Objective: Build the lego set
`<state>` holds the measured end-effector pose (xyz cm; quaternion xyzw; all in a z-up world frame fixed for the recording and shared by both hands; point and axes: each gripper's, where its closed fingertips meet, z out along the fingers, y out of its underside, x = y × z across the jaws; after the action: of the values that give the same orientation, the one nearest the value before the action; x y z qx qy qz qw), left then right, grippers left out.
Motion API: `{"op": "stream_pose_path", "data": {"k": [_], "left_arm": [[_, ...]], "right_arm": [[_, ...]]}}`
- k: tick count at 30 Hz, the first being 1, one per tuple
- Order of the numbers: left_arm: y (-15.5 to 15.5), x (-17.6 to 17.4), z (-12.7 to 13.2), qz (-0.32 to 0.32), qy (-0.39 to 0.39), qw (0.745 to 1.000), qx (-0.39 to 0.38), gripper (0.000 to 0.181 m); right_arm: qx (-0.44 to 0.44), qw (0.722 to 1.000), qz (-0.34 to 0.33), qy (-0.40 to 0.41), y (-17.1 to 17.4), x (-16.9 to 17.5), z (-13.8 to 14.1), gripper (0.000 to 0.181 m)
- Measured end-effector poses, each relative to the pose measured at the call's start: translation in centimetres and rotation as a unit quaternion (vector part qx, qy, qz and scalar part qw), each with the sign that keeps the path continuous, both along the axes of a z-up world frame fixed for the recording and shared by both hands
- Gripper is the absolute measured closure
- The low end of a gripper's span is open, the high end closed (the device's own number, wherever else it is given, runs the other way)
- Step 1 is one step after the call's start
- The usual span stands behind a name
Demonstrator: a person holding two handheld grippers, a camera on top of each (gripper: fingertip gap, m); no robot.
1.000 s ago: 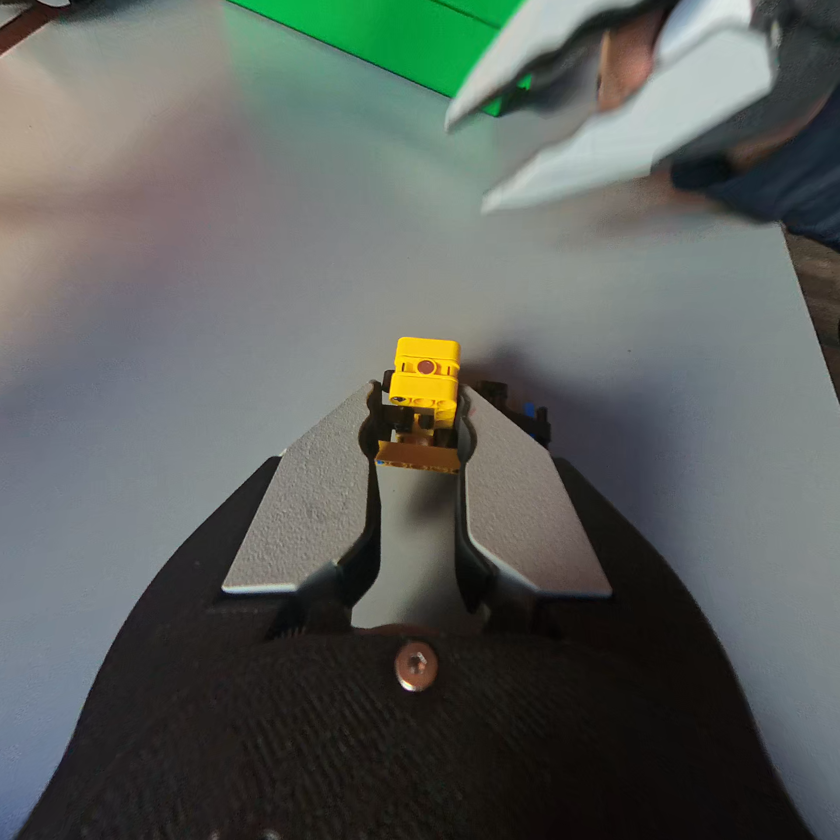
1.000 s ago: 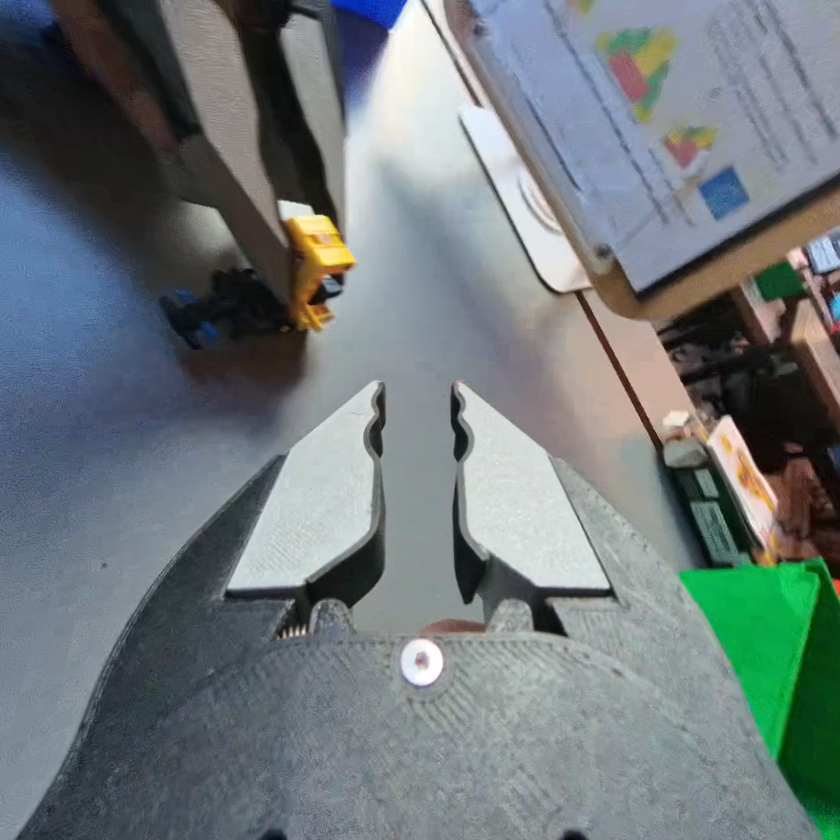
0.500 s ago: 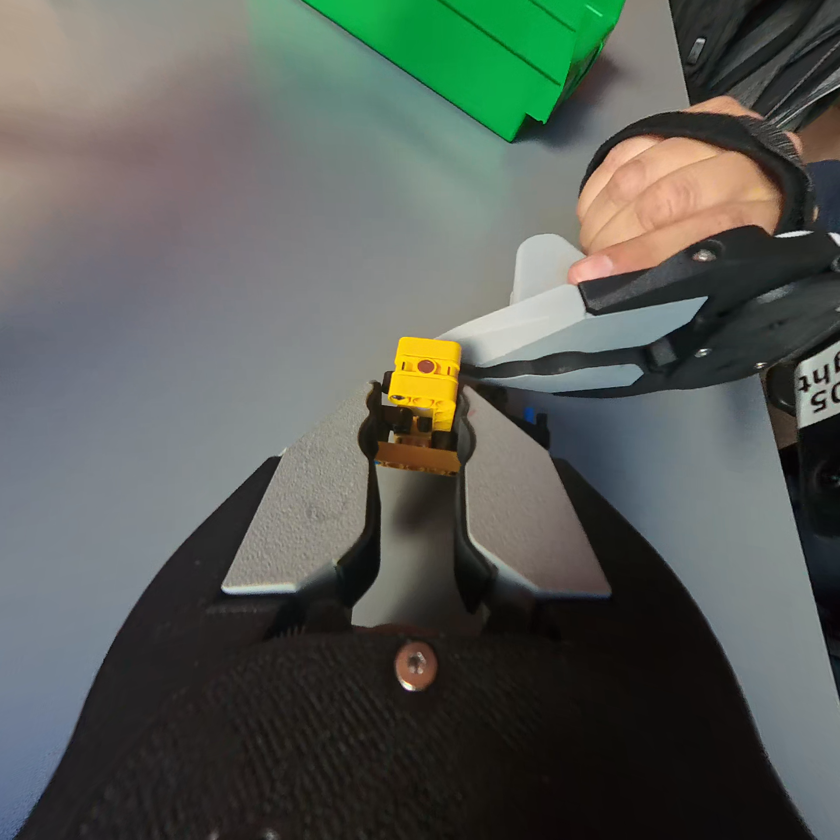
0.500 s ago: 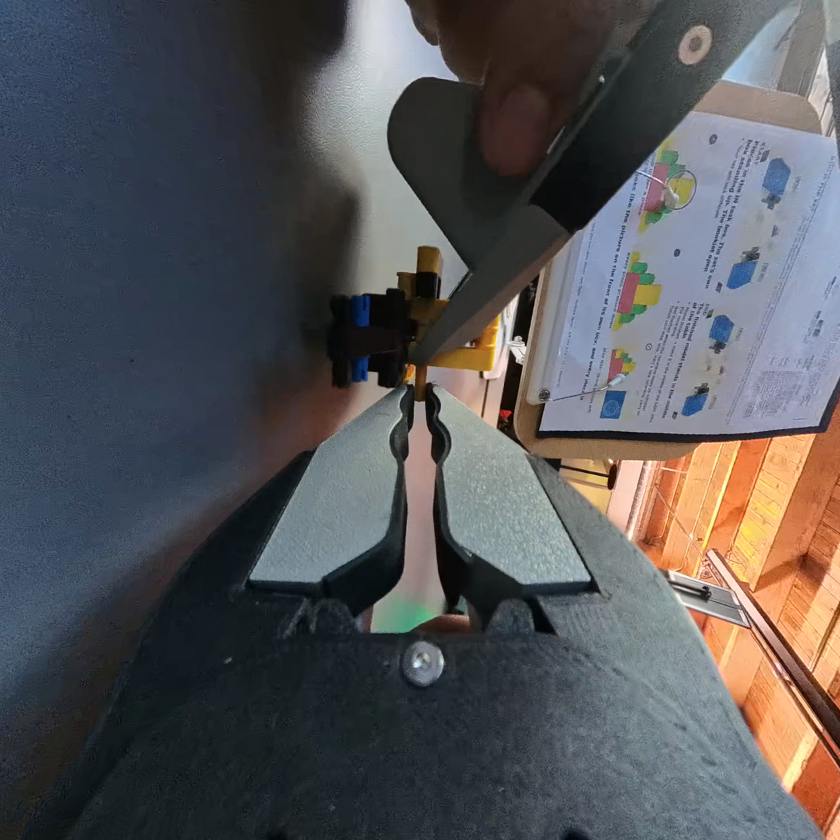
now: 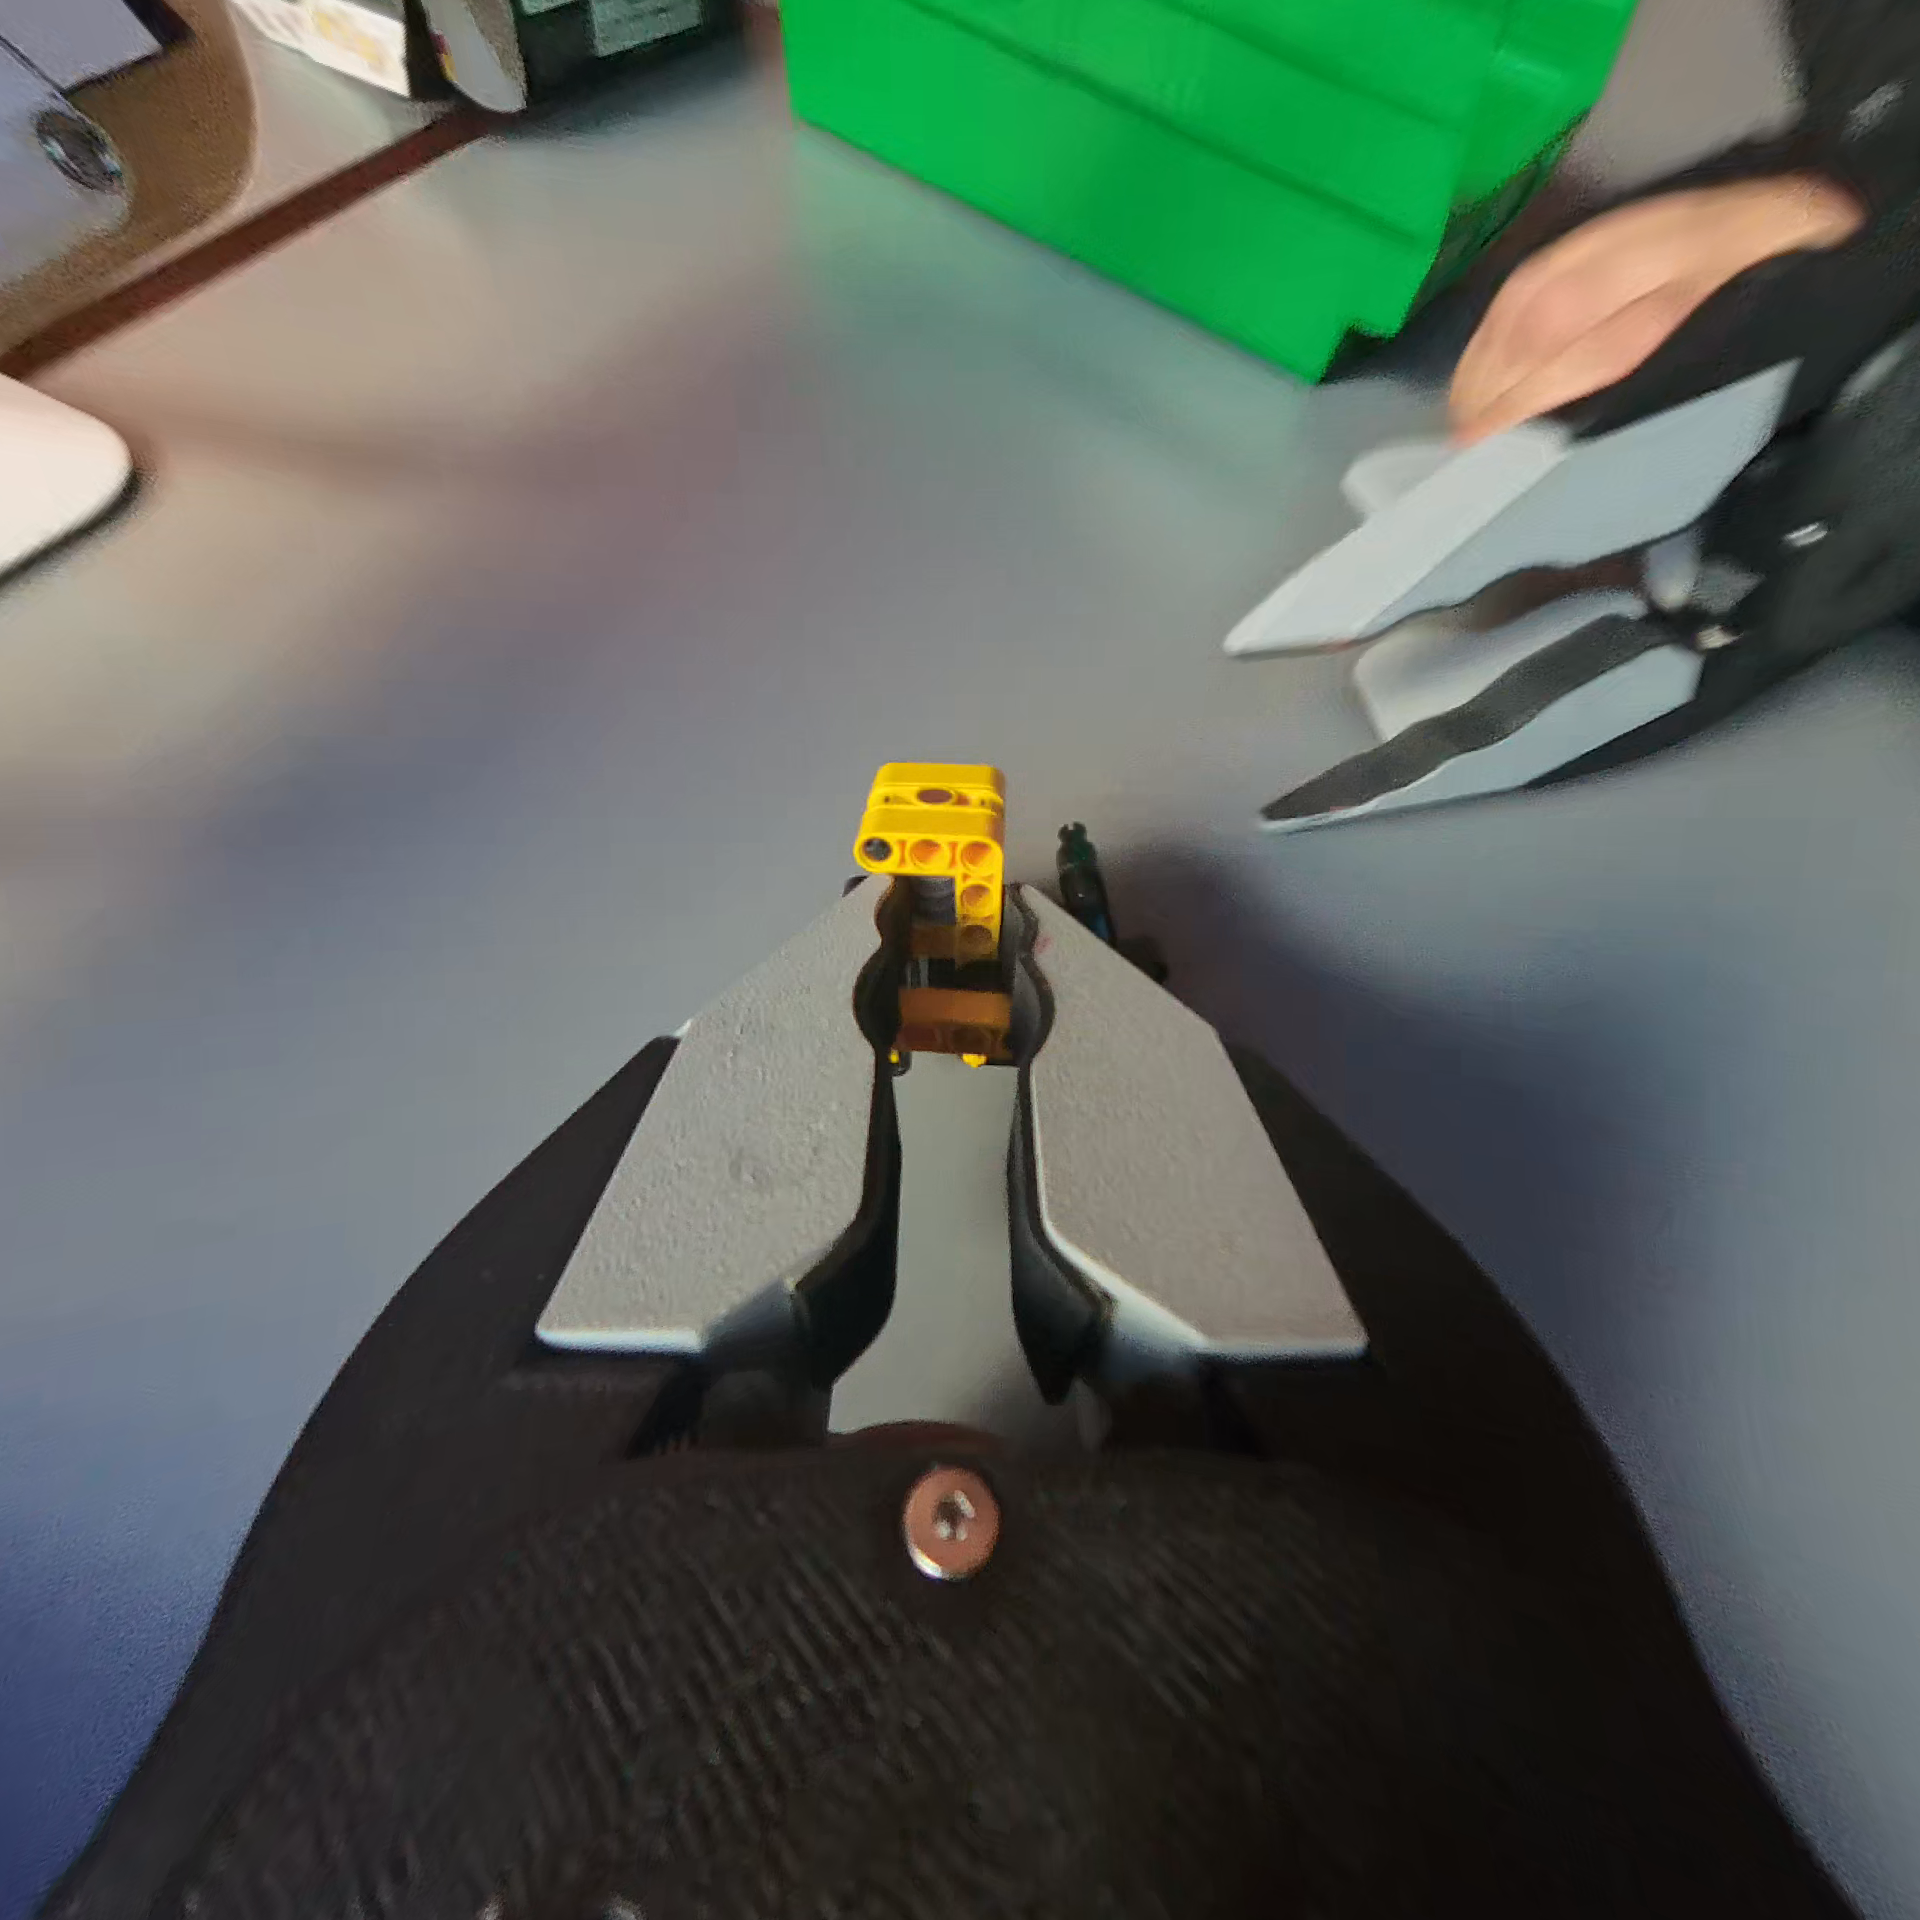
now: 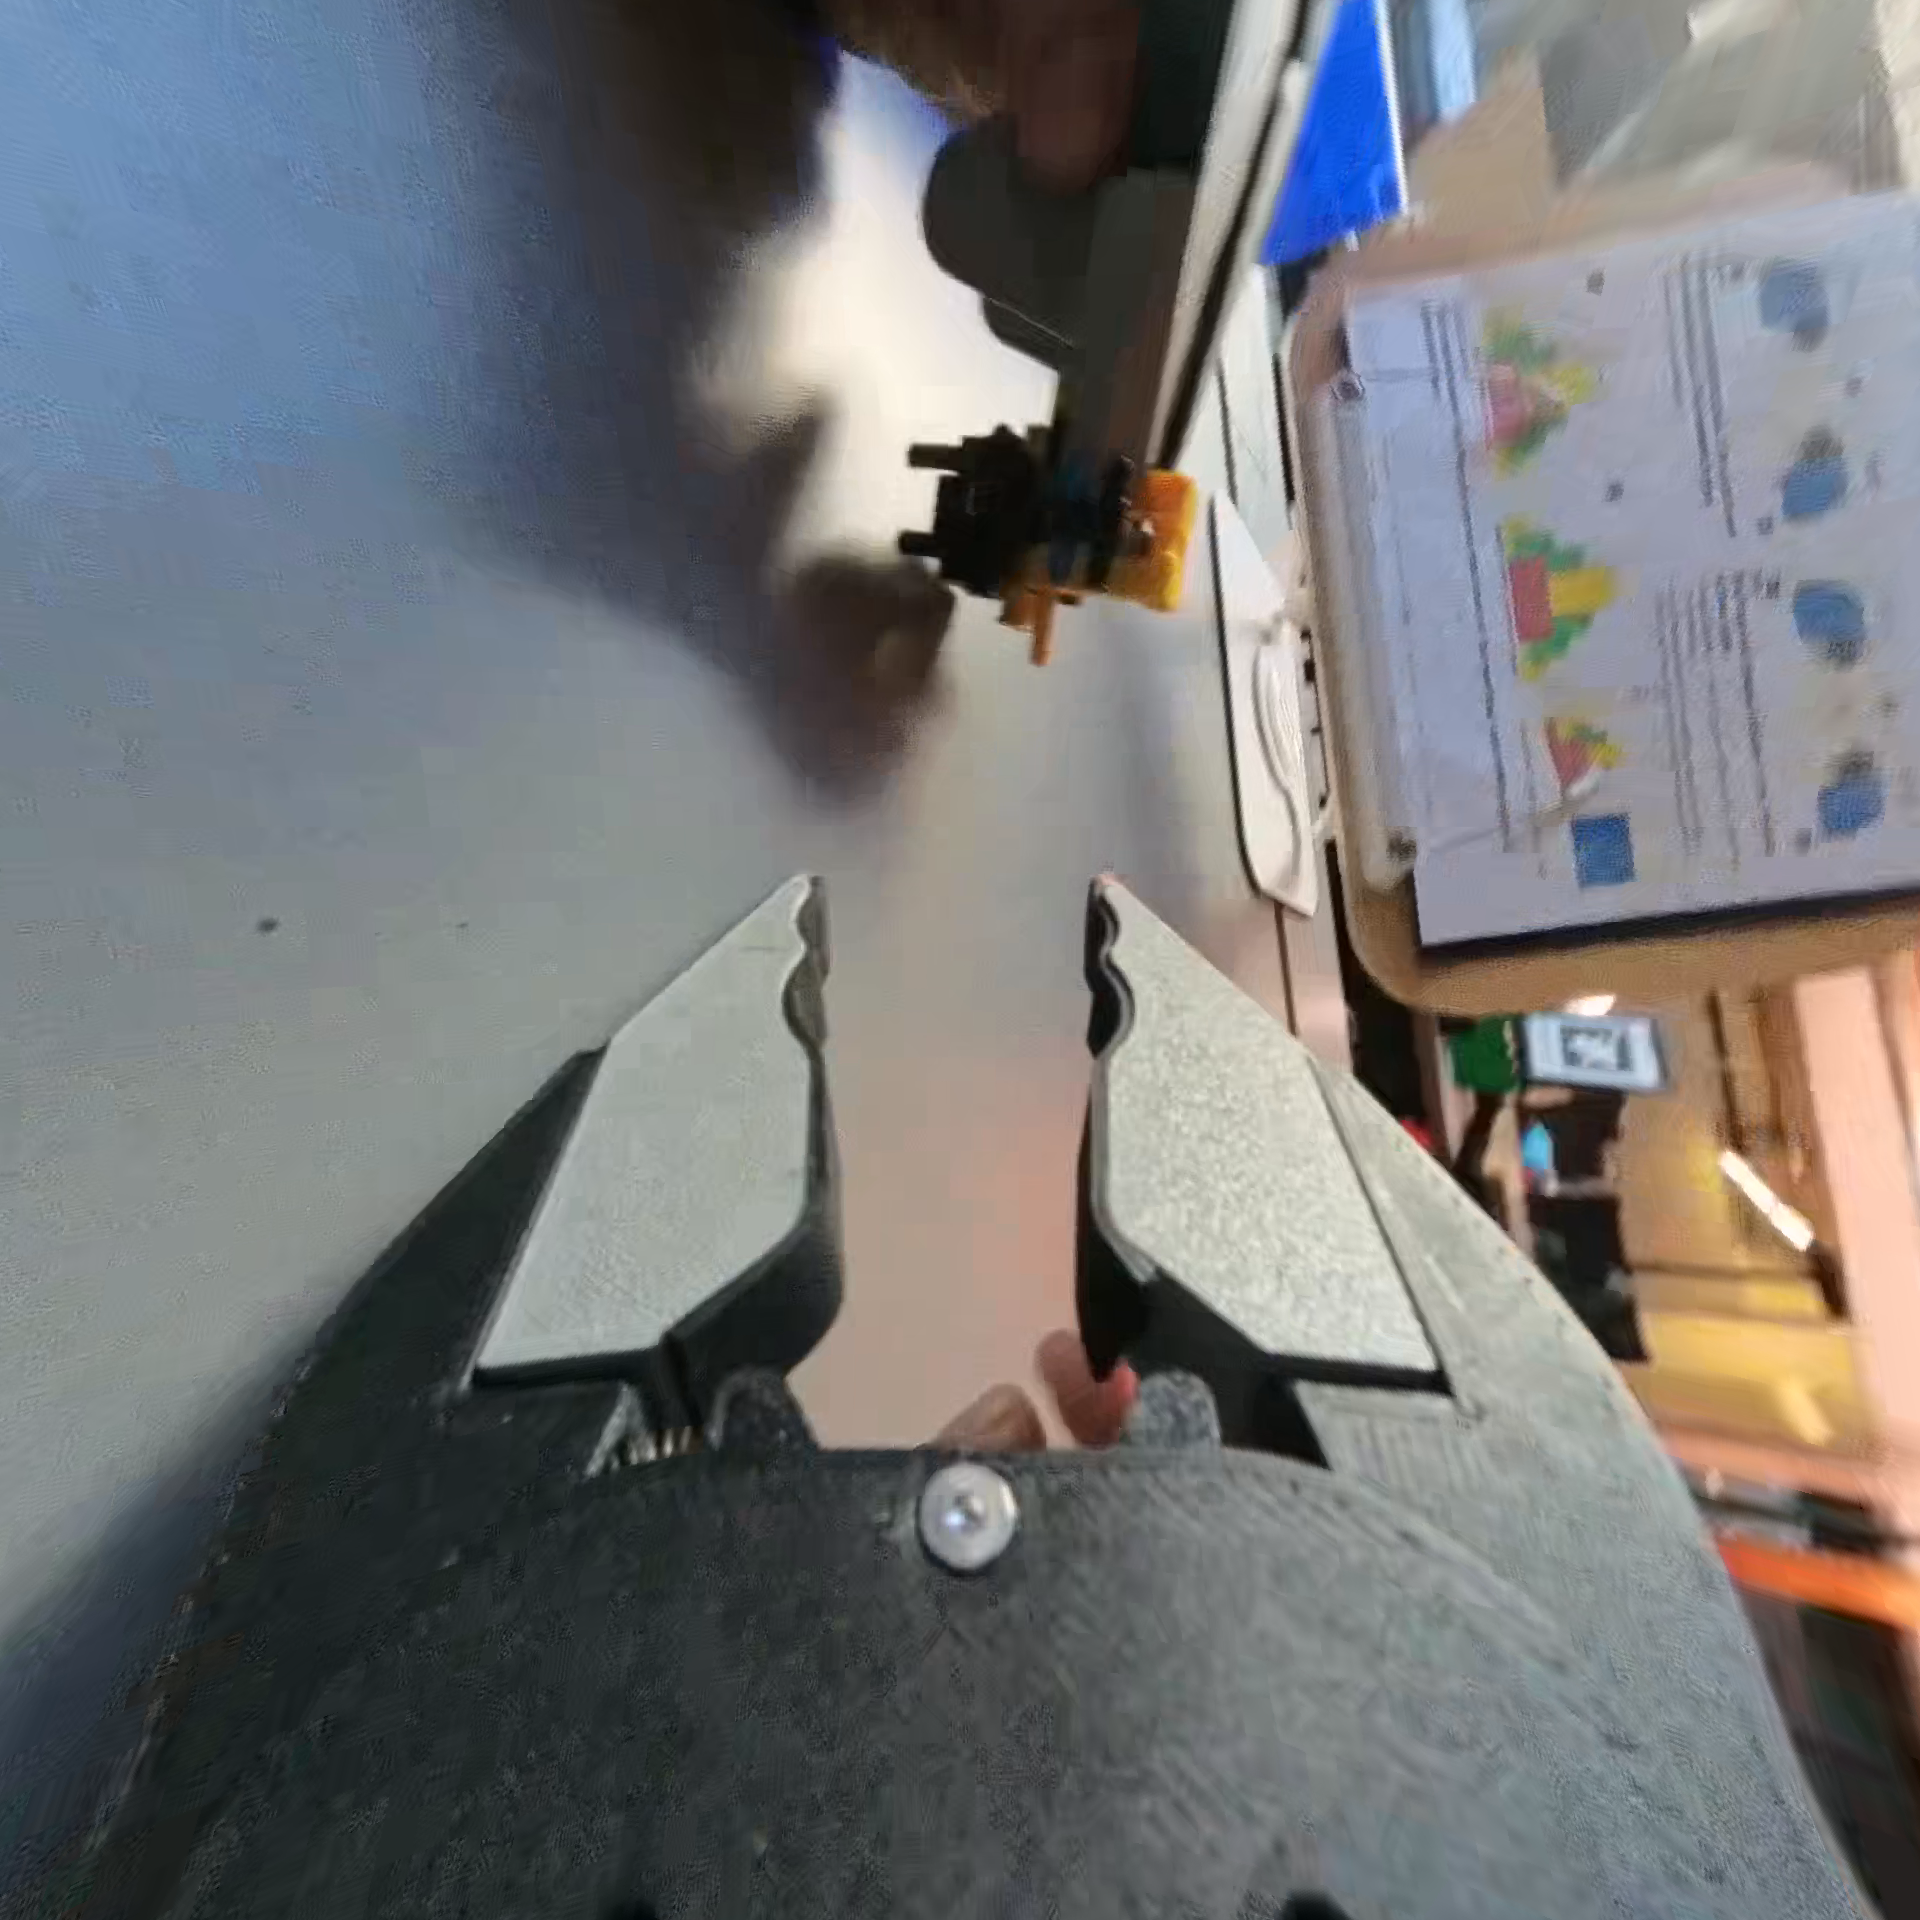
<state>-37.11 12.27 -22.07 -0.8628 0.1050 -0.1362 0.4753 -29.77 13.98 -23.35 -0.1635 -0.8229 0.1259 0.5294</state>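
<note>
while the left claw pinches a knobbly yellow-and-black lego assembly, the right claw gapes empty over smooth grey table.

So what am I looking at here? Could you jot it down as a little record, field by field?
Surface: grey table
Left gripper: shut on the lego assembly, a small build of yellow, orange and black parts
Right gripper: open, holding nothing, off to the side of the assembly
Holder: a person's hand works the right gripper
Background: green bin at the far side; printed instruction sheet on a board beside the table
Image quality: some motion blur
</note>
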Motion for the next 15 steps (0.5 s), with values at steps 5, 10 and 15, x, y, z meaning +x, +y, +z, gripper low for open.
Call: {"op": "stream_pose_path", "data": {"k": [5,10,15], "left_arm": [[1.1,1.5,-0.2,-0.021,-0.002,1.000,-0.004,0.168],[1.2,1.5,-0.1,-0.028,-0.049,0.998,-0.017,0.168],[1.1,1.2,0.0,-0.028,-0.099,0.994,-0.031,0.168]], "right_arm": [[-0.149,0.971,-0.189,-0.015,4.6,-1.6,0.5,0.096],[-0.324,0.938,-0.098,-0.076,-0.5,-1.4,2.4,0.038],[-0.363,0.918,-0.162,-0.008,3.0,-2.1,4.8,0.042]]}}
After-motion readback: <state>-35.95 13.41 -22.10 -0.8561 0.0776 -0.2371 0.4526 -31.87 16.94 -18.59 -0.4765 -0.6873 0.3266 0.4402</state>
